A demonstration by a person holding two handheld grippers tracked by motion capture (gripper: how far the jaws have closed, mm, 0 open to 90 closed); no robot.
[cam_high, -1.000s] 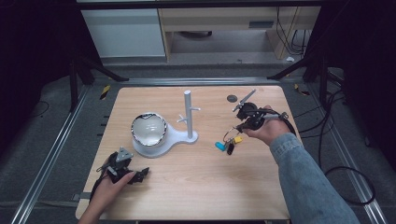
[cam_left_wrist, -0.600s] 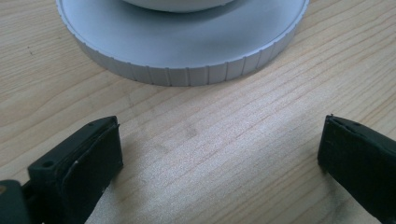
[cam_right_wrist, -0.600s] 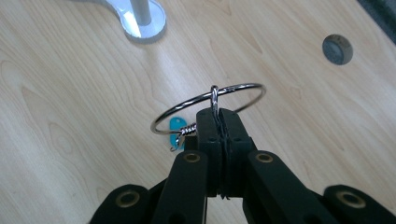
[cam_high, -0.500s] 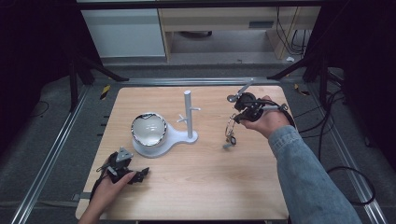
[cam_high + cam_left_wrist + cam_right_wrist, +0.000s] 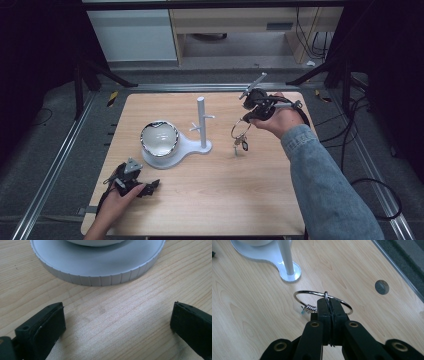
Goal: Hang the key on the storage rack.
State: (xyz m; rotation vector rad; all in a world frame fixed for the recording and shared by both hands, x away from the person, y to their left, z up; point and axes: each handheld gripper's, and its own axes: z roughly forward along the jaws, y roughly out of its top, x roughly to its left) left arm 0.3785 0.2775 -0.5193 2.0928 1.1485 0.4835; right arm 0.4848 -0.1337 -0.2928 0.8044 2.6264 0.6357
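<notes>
A metal key ring with several keys dangling from it hangs over the right half of the wooden table. My right gripper is shut on the ring's upper edge; in the right gripper view the jaws pinch the ring with its coil and a blue tag below. A white stand with a pegged post and a round base carrying a shiny bowl sits left of the ring. My left gripper rests open on the table in front of that base, nothing between its jaws.
The table has a small round hole near its right edge. Metal rails run along both sides of the table, and black cables trail to the right. The stand's post stands just beyond the held ring.
My right gripper rose and shifted toward the back, lifting the key ring and keys off the table so they now hang in the air. The left gripper stayed put.
</notes>
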